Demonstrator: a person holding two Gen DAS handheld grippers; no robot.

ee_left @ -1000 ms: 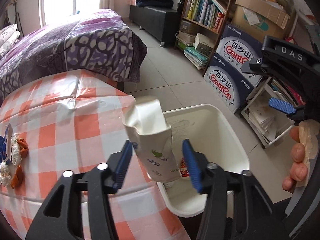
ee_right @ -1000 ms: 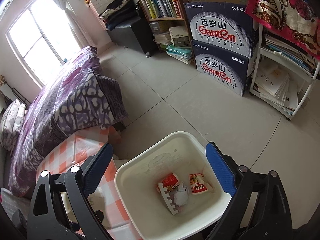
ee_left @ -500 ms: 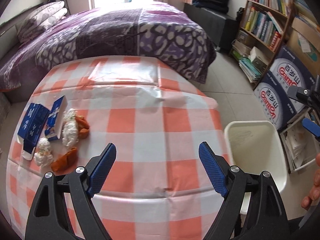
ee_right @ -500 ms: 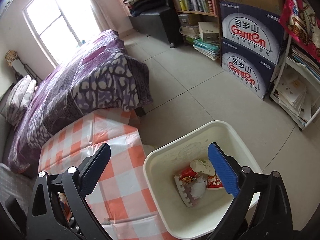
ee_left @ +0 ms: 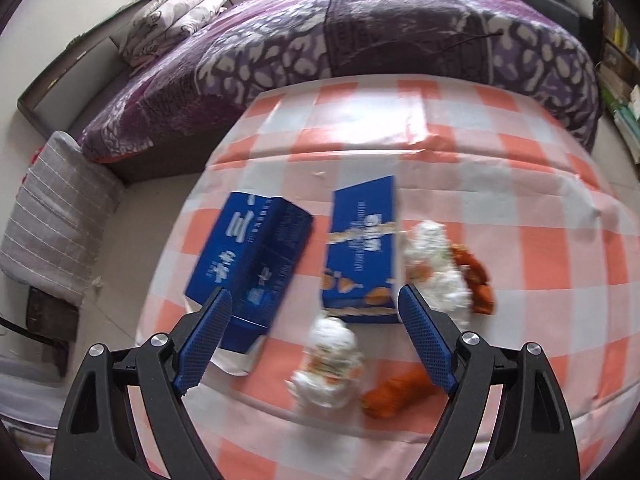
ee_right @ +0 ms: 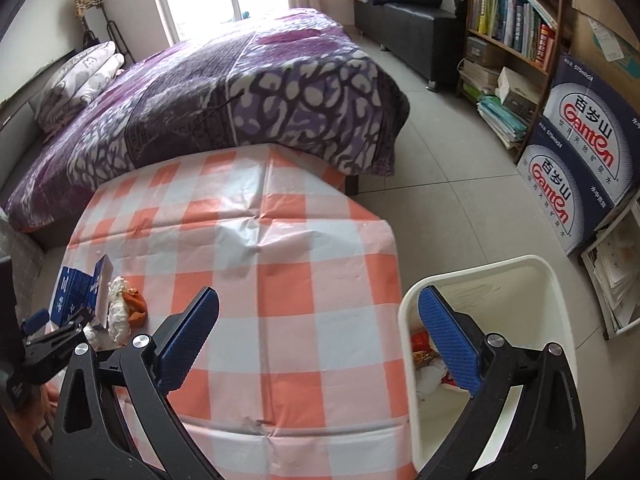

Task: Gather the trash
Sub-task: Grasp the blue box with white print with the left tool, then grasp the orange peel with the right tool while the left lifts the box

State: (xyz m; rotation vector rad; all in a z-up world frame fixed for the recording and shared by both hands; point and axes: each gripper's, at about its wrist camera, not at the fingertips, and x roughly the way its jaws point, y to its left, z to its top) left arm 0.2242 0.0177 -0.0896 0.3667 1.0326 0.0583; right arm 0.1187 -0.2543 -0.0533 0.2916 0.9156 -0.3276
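My left gripper (ee_left: 314, 320) stands open and empty just above the trash at the table's left end. Under it lie two blue cartons (ee_left: 248, 264) (ee_left: 362, 252), a crumpled white tissue (ee_left: 332, 364), a second tissue wad (ee_left: 432, 264) and orange peels (ee_left: 396, 396) (ee_left: 474, 276). My right gripper (ee_right: 318, 300) is open and empty over the table's near right part, beside the white bin (ee_right: 532, 272). Wrappers (ee_right: 424, 350) lie in the bin. In the right wrist view the same cartons (ee_right: 72, 292) and peel (ee_right: 136, 304) show at far left, with the left tool's black frame over them.
The table carries an orange-and-white checked cloth (ee_right: 280, 240). A bed with a purple cover (ee_right: 240, 92) runs along its far side. A grey cushion (ee_left: 52, 216) lies left of the table. A bookshelf (ee_right: 512, 20), Ganten boxes (ee_right: 580, 160) and a paper rack (ee_right: 616, 272) line the right.
The left gripper let go of a white pouch over the bin, opened wider and swung left across the table to the trash pile. The right gripper swung left from above the bin.
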